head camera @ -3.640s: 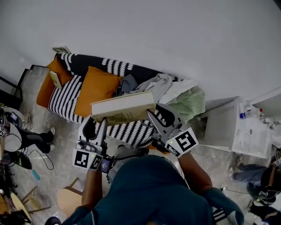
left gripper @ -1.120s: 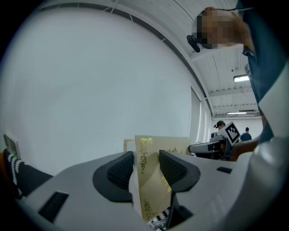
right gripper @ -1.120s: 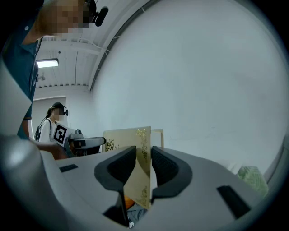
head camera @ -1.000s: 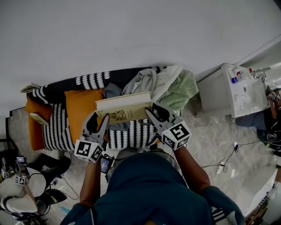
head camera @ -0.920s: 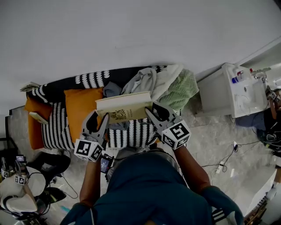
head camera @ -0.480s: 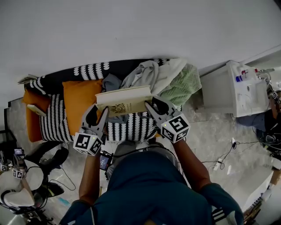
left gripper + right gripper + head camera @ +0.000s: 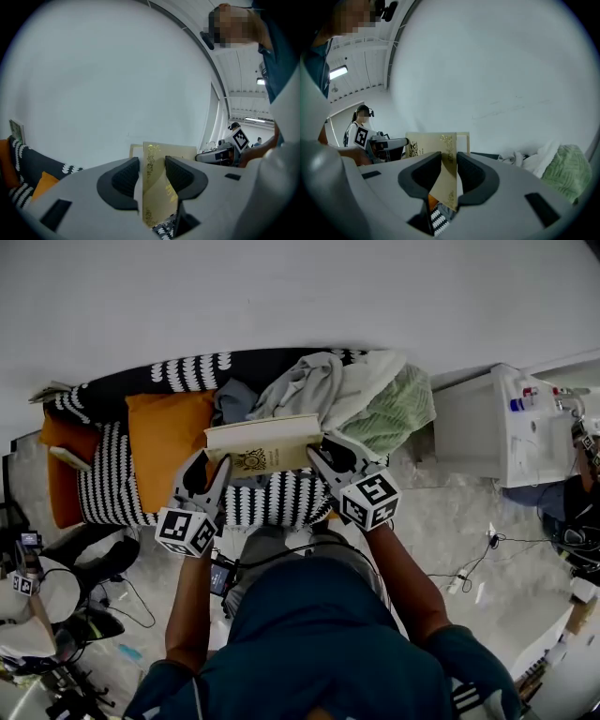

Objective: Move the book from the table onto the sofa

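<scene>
A cream book (image 7: 264,446) with gold ornament hangs level above the black-and-white striped sofa (image 7: 272,507). My left gripper (image 7: 217,470) is shut on its left end and my right gripper (image 7: 317,454) is shut on its right end. In the left gripper view the book (image 7: 157,187) stands edge-on between the dark pads (image 7: 123,180). The right gripper view shows the book's cover (image 7: 446,159) clamped in the same way between the pads (image 7: 471,176). The book's underside and the seat just below it are hidden.
An orange cushion (image 7: 161,442) leans on the sofa's left half, another (image 7: 58,479) at its far left end. Grey and green cloths (image 7: 342,399) are heaped on the right half. A white cabinet (image 7: 511,427) stands right of the sofa. Cables and gear lie on the floor.
Both grippers have sunk with the book toward the sofa seat. The book stays level in the same two-ended grip, now overlapping the sofa's seat in the head view.
</scene>
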`<action>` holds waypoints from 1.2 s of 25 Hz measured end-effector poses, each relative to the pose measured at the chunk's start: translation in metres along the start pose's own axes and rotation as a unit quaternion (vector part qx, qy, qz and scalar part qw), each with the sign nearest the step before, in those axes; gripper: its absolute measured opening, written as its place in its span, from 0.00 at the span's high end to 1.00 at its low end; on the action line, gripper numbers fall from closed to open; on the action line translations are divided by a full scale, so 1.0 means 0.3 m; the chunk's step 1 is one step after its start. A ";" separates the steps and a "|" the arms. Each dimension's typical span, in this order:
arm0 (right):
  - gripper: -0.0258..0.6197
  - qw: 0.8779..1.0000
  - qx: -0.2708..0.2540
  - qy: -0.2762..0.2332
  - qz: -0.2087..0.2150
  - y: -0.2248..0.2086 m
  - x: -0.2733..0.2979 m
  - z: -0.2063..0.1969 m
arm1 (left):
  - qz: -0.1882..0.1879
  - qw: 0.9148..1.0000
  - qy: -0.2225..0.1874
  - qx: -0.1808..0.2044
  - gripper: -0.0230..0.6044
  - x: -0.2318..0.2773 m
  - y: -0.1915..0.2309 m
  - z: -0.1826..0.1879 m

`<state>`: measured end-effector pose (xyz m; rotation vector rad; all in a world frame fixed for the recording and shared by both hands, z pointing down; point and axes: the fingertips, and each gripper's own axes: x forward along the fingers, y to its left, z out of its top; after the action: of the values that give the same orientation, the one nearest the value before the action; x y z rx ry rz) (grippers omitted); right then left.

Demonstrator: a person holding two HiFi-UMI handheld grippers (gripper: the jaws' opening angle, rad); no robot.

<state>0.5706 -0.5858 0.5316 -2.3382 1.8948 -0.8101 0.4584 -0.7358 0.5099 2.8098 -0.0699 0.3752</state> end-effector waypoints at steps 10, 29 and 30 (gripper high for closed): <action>0.78 0.998 0.031 0.053 -0.006 -0.086 0.114 -0.171 | 0.002 0.999 0.027 -0.023 0.69 0.084 0.085 -0.136; 0.78 0.982 0.089 0.166 -0.023 -0.155 0.324 -0.579 | 0.021 0.989 0.121 -0.085 0.69 0.173 0.289 -0.530; 0.78 0.981 0.091 0.172 -0.025 -0.162 0.337 -0.598 | 0.021 0.988 0.126 -0.087 0.69 0.182 0.302 -0.551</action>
<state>0.5547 -0.6125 0.7409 -2.2580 1.7812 -1.4075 0.4620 -0.7721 0.7026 2.5702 -0.1001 0.6949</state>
